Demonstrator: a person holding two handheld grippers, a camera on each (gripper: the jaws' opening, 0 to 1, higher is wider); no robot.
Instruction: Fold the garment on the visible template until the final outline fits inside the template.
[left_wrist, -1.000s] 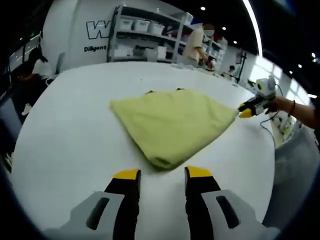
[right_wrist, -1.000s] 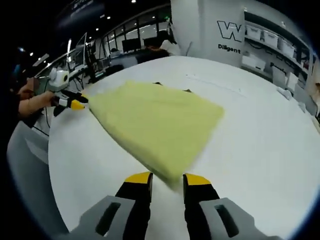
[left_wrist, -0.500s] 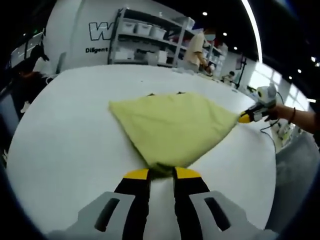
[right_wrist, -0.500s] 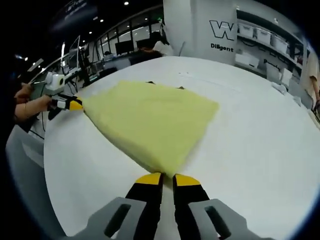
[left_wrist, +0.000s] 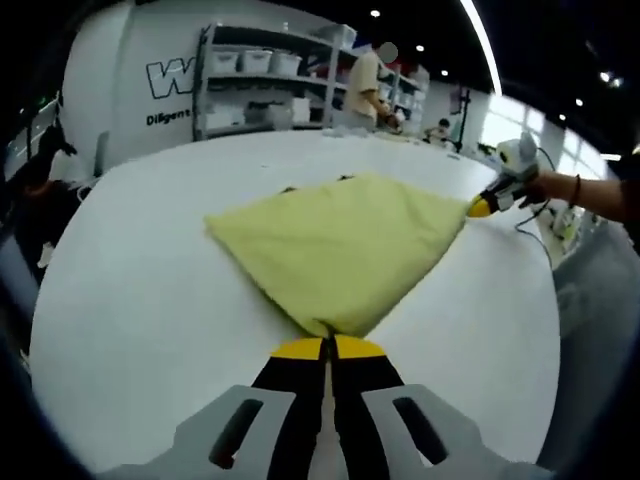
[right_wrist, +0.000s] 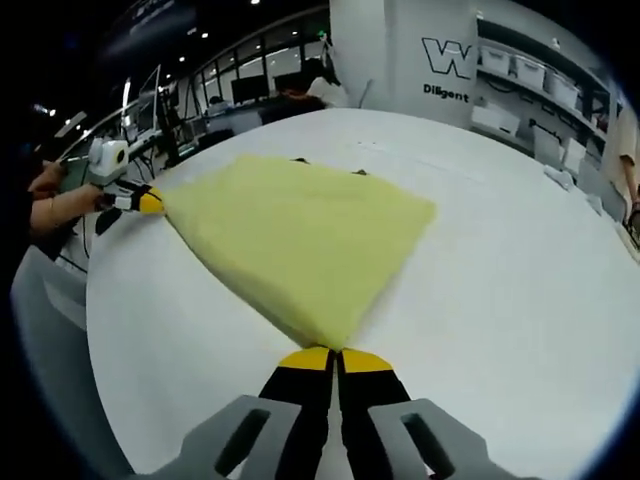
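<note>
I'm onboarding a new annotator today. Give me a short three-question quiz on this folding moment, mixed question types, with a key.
1. True or false: the left gripper has its jaws closed on a corner of the yellow garment.
2. The garment lies on: A) a white table B) a shelf C) the floor?
3. Fill in: the right gripper grips another ____ of the garment.

Key: 1 true; the yellow tips meet at the cloth's near corner. 2 A, the white table. 3 corner.

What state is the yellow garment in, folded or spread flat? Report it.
Folded. The yellow fabric garment lies on the white table as a compact layered shape with a thick doubled edge; each tool is shut on a corner.
</note>
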